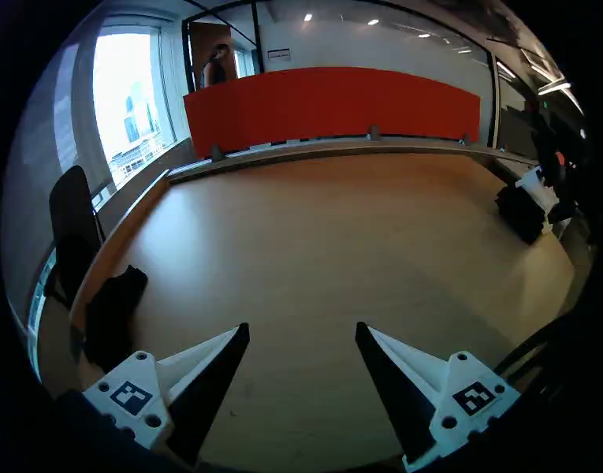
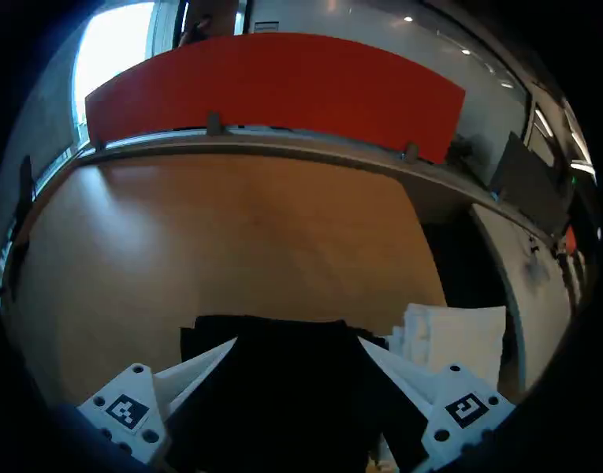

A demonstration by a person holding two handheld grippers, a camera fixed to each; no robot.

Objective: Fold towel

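Left gripper (image 1: 301,324) has its fingers apart, above the light wooden tabletop (image 1: 317,236) and facing the long red partition panel (image 1: 333,102). Right gripper (image 2: 298,340) has its fingers spread too, with the flat black cloth towel (image 2: 293,394) between them, at the table edge farthest from that partition.

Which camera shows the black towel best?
The right gripper view: the black towel lies close up between the fingers of the right gripper. In the left gripper view a small dark heap far off may be it.
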